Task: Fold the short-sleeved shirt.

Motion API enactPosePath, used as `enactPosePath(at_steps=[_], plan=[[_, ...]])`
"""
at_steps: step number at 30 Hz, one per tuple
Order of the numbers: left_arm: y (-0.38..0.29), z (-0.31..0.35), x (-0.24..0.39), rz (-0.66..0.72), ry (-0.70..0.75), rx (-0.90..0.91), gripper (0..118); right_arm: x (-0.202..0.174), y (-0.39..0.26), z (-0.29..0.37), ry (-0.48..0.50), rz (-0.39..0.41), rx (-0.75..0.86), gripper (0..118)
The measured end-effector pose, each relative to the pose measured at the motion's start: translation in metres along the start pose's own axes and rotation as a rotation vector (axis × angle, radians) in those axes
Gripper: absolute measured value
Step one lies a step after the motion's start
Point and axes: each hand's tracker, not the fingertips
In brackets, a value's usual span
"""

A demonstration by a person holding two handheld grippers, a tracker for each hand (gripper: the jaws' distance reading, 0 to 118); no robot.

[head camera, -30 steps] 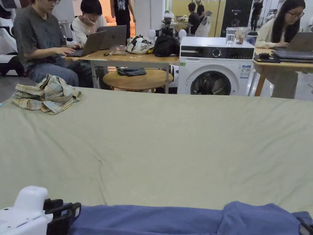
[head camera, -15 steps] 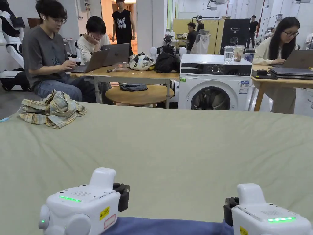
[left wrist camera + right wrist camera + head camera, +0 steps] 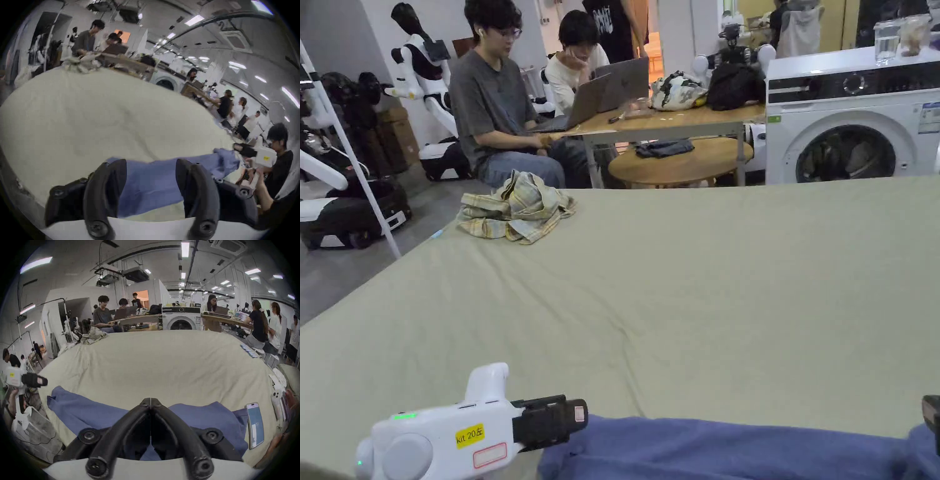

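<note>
The blue shirt (image 3: 731, 447) lay bunched along the bottom edge of the head view, on the near edge of the pale green surface (image 3: 687, 281). The left tool (image 3: 151, 164), at lower left in the head view, had its jaws apart with blue cloth showing between them; the right tool (image 3: 150, 400) had its jaws together over the shirt, gripping nothing visible. A plaid garment (image 3: 512, 206) sat heaped at the surface's upper left, well apart from the shirt

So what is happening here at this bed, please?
A person holds two grippers over a blue shirt lying crumpled along the near edge of the green-sheeted bed. The left gripper is open above the fabric; the right gripper is shut, gripping nothing visible. A plaid shirt lies at the far corner.
</note>
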Motion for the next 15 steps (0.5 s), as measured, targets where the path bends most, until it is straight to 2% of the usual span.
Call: enactPosePath(at_steps=[3, 7, 10, 11, 12, 13, 15], plan=[[-0.018, -0.010, -0.039, 0.169, -0.038, -0.028, 63, -0.002, -0.004, 0.003, -0.005, -0.005, -0.013, 0], [-0.032, -0.042, -0.059, 0.294, -0.106, -0.044, 62, 0.002, -0.006, 0.001, -0.002, -0.041, -0.035, 0], [-0.036, -0.064, -0.067, 0.436, -0.264, 0.000, 61, 0.007, -0.007, 0.002, -0.004, -0.079, -0.047, 0], [-0.038, -0.069, -0.068, 0.495, -0.301, 0.006, 55, 0.007, -0.008, 0.002, -0.006, -0.085, -0.047, 0], [-0.037, -0.078, -0.068, 0.537, -0.325, -0.027, 39, 0.008, -0.010, 0.004, -0.006, -0.093, -0.047, 0], [-0.036, -0.086, -0.066, 0.533, -0.328, -0.052, 7, 0.010, -0.011, 0.004, -0.005, -0.103, -0.049, 0], [-0.038, -0.096, -0.054, 0.426, -0.260, -0.113, 5, 0.010, -0.013, 0.004, -0.006, -0.114, -0.053, 0]])
